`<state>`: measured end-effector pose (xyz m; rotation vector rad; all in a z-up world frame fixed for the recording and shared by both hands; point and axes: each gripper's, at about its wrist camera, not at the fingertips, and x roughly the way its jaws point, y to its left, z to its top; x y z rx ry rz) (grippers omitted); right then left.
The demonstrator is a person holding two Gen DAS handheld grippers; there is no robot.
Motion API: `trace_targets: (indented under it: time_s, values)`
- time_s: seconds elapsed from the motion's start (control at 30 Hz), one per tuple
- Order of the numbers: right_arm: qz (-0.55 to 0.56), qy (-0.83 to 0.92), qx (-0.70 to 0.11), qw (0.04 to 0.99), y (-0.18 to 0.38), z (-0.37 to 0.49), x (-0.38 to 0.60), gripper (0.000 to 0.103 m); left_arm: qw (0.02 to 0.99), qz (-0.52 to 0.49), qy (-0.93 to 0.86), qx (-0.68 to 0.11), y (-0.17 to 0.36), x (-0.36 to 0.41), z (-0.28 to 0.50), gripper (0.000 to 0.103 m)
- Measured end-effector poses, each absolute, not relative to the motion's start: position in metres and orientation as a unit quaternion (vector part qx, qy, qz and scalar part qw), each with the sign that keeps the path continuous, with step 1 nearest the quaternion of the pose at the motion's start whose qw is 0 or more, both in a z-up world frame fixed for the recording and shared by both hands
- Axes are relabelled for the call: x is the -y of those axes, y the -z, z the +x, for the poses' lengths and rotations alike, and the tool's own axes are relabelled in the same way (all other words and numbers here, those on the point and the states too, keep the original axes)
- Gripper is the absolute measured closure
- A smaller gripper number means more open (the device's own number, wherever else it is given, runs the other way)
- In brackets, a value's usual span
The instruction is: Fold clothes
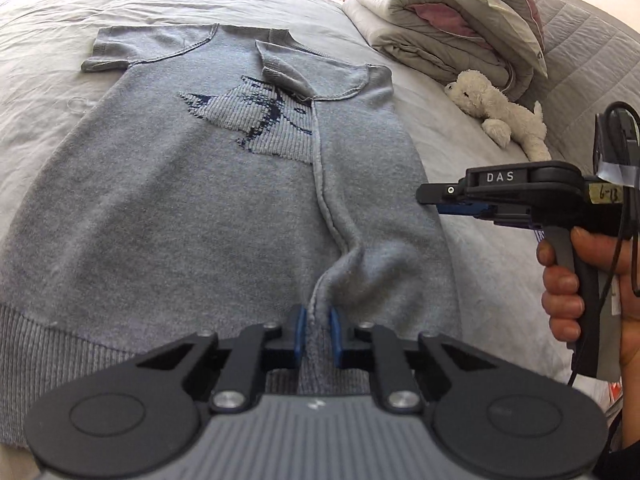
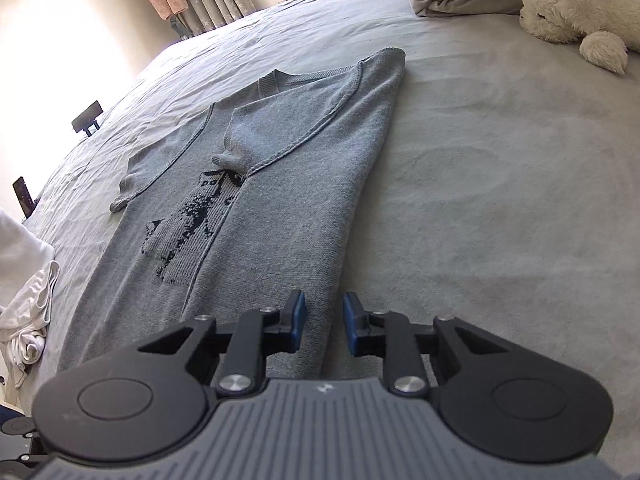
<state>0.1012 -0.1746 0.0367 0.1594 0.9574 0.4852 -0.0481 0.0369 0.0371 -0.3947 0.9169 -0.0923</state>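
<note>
Your left gripper (image 1: 317, 332) pinches the near edge of the folded-over flap of the grey knit sweater (image 1: 180, 184), its blue pads (image 1: 299, 330) closed on a raised ridge of cloth just above the ribbed hem (image 1: 52, 356). The fabric bunches upward between the pads and runs away from you as a seam line toward the collar.

Your right gripper (image 2: 324, 326) hangs just above the sweater's near right edge, where knit meets bed; its blue pads (image 2: 298, 320) stand a narrow gap apart and press on nothing. In the left wrist view it shows from the side at the right, your hand (image 1: 568, 280) wrapped round its grey handle, its tip level with the sweater's right border.

The sweater lies flat on the grey bedsheet (image 2: 500, 200), chest up, hem nearest you and collar far. Its right side is folded inward over the middle, the short right sleeve (image 1: 280, 68) turned across the dark blue knitted motif (image 1: 248, 116). The left sleeve (image 1: 116, 50) spreads out flat at the far left.

A white plush toy (image 1: 500, 114) rests on the bed at the far right, beside a stack of folded grey quilts (image 1: 448, 20). White cloth (image 2: 24, 280) sits bunched at the bed's left edge.
</note>
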Motion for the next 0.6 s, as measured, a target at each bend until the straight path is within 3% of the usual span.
trace_targets:
  time_s: [0.07,0.33,0.43,0.5,0.57,0.6]
  values:
    - [0.067,-0.231,-0.459,0.855,-0.035,0.101,0.173,0.097,0.873,-0.198,0.041,-0.444,-0.039,-0.036,-0.054,0.096]
    - [0.075,-0.202,-0.458,0.862,-0.039,0.101,0.192,0.101,0.864,-0.199,0.068,-0.457,-0.036,-0.023,-0.064,0.098]
    - [0.098,-0.219,-0.455,0.858,-0.042,0.100,0.191,0.086,0.867,-0.202,0.067,-0.451,-0.038,-0.031,-0.062,0.096]
    - [0.107,-0.243,-0.455,0.850,-0.046,0.097,0.188,0.083,0.870,-0.205,0.064,-0.444,-0.041,-0.038,-0.061,0.095]
    - [0.099,-0.251,-0.459,0.847,-0.047,0.092,0.183,0.066,0.862,-0.224,0.073,-0.449,-0.037,-0.045,-0.059,0.095]
    - [0.090,-0.249,-0.462,0.847,-0.046,0.089,0.180,0.066,0.859,-0.230,0.074,-0.452,-0.035,-0.046,-0.059,0.095]
